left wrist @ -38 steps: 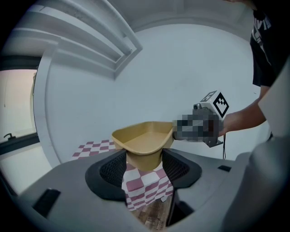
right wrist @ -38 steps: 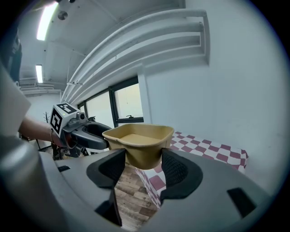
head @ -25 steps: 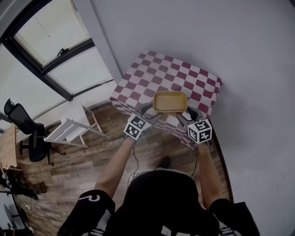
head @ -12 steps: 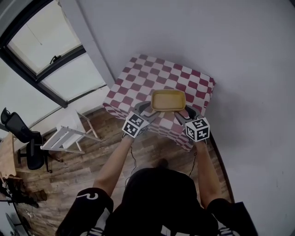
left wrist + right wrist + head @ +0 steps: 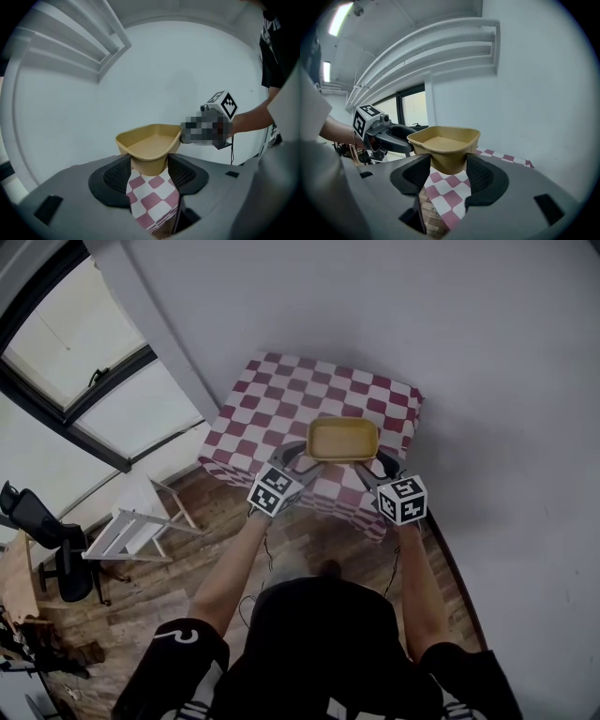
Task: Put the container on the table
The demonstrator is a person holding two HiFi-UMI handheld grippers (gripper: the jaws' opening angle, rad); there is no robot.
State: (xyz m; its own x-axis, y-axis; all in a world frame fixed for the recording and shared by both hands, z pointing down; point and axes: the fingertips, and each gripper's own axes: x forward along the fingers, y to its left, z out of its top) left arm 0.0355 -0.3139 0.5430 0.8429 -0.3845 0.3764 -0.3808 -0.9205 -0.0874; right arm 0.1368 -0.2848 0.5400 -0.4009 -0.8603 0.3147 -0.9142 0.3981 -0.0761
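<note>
An empty tan plastic container (image 5: 344, 440) hangs in the air over the near edge of the table (image 5: 309, 390), which wears a red-and-white checked cloth. My left gripper (image 5: 302, 457) is shut on its left end and my right gripper (image 5: 382, 465) on its right end. In the left gripper view the container (image 5: 150, 145) sits wedged between the dark pads (image 5: 117, 176), with the checked cloth below. The right gripper view shows the container (image 5: 443, 143) pinched between its pads (image 5: 480, 176), and the left gripper (image 5: 389, 133) gripping the far end.
The table stands in a corner against a grey wall (image 5: 487, 381). A white folding frame (image 5: 131, 521) and a black office chair (image 5: 52, 545) stand on the wooden floor at the left, below a large window (image 5: 75, 362).
Both grippers have carried the container forward, from in front of the table's near edge to over it. The grip on both ends is unchanged.
</note>
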